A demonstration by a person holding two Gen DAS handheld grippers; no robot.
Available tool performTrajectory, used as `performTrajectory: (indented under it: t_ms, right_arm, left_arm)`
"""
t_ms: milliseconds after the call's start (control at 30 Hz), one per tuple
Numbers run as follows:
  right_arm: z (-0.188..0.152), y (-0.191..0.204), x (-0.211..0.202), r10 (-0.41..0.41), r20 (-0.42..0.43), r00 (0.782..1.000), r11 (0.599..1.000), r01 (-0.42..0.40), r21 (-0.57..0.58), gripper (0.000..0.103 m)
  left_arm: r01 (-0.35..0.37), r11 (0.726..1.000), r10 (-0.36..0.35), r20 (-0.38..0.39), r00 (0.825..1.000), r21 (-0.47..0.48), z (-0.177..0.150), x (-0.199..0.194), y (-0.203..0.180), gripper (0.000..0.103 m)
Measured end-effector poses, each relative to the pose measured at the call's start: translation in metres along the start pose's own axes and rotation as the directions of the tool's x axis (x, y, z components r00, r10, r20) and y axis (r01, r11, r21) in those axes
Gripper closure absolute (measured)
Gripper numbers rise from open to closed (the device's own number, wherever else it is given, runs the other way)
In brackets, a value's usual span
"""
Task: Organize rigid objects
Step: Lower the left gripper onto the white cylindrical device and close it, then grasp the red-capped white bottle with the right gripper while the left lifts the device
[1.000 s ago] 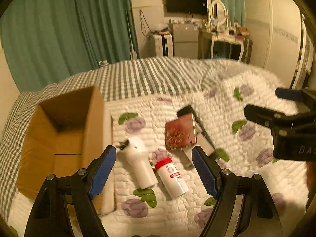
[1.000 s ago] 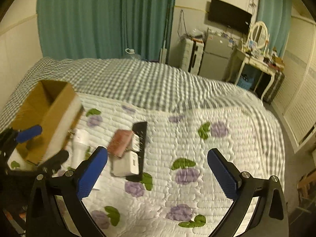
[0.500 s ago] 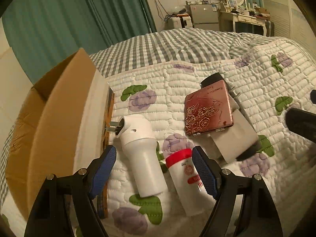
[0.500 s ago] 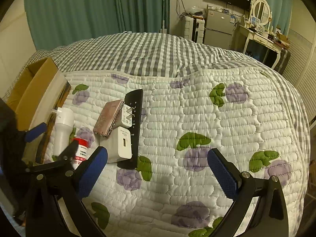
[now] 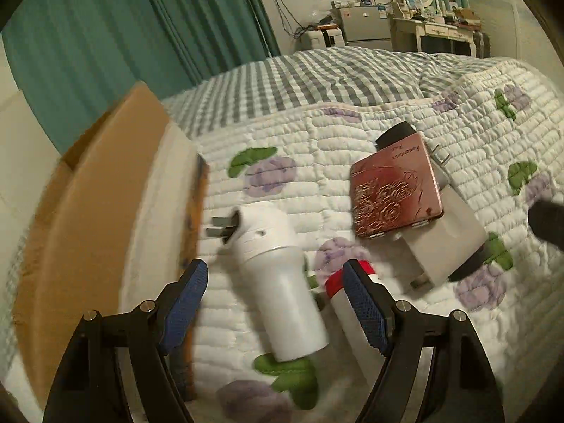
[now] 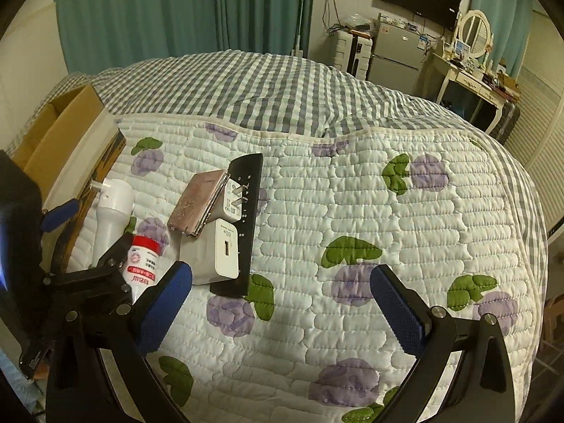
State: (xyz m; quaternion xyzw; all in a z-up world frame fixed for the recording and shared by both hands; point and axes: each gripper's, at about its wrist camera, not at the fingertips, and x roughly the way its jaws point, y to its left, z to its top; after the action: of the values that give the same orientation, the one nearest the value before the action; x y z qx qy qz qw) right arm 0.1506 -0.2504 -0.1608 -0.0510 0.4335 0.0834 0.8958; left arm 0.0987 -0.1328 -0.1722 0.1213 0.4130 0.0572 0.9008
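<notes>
White plug-in cylinder (image 5: 278,282) lies on its side on the floral quilt (image 6: 352,211), its two metal prongs aimed toward ten o'clock at the cardboard box (image 5: 88,211) just beside it; in the left wrist view it sits between the blue pads of the left gripper (image 5: 275,303), whose jaws stand open with neither pad visibly pressing on it. At three o'clock of the cylinder, close alongside, lies a white bottle with a red cap (image 6: 142,261), partly hidden behind the left gripper's right finger (image 5: 363,306). Further toward two o'clock a pink embossed case (image 5: 394,190) rests tilted on top of a white charger block (image 6: 224,250), which itself lies against a long black remote-like bar (image 6: 246,225); a second white adapter (image 6: 234,199) with its prongs showing lies between case and bar. The right gripper (image 6: 278,303) hovers with jaws wide apart over bare quilt, nothing between its pads, the stack at its eleven o'clock. Green curtains (image 6: 176,10) hang at twelve o'clock behind the bed.
</notes>
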Motion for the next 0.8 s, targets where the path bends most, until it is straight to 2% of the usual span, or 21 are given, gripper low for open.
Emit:
performTrajectory:
  t_ms: [100, 167, 233, 300, 400, 567, 667, 733, 800]
  right_arm:
    - [0.000, 0.002, 0.004, -0.001, -0.018, 1.000, 1.000, 0.001, -0.005, 0.001]
    - [0.000, 0.006, 0.009, 0.006, -0.035, 0.999, 1.000, -0.007, -0.024, 0.001]
    - [-0.001, 0.012, 0.016, 0.012, -0.060, 0.998, 0.999, -0.015, -0.051, 0.001]
    - [-0.003, 0.018, 0.021, 0.015, -0.080, 0.997, 0.997, -0.022, -0.079, 0.001]
    - [-0.004, 0.021, 0.022, 0.021, -0.079, 0.997, 0.996, -0.028, -0.088, 0.001]
    - [-0.005, 0.019, 0.022, 0.018, -0.083, 0.996, 0.996, -0.024, -0.080, 0.001]
    - [-0.004, 0.025, 0.025, 0.018, -0.092, 0.996, 0.994, -0.027, -0.102, 0.001]
    - [-0.005, 0.031, 0.026, 0.016, -0.094, 0.995, 0.991, -0.028, -0.128, 0.001]
    - [-0.006, 0.037, 0.024, 0.032, -0.082, 0.996, 0.987, -0.044, -0.155, 0.001]
  left_arm:
    - [0.106, 0.990, -0.111, -0.046, 0.993, -0.098, 0.006, 0.011, 0.010, 0.022]
    - [0.128, 0.984, -0.135, -0.052, 0.989, -0.121, 0.004, 0.011, 0.013, 0.024]
    - [0.117, 0.986, -0.124, -0.052, 0.991, -0.120, -0.001, 0.004, 0.016, 0.033]
    - [0.085, 0.988, -0.097, -0.092, 0.991, -0.131, -0.010, 0.003, 0.022, 0.055]
    - [0.133, 0.979, -0.154, -0.130, 0.979, -0.154, -0.022, 0.014, 0.029, 0.057]
    - [0.138, 0.974, -0.164, -0.140, 0.977, -0.180, -0.014, 0.025, 0.027, 0.057]
    - [0.123, 0.980, -0.146, -0.144, 0.979, -0.155, -0.007, 0.030, 0.022, 0.057]
    - [0.114, 0.987, -0.128, -0.126, 0.984, -0.117, -0.004, 0.028, 0.016, 0.068]
    - [0.128, 0.986, -0.140, -0.112, 0.984, -0.109, -0.005, 0.023, 0.016, 0.070]
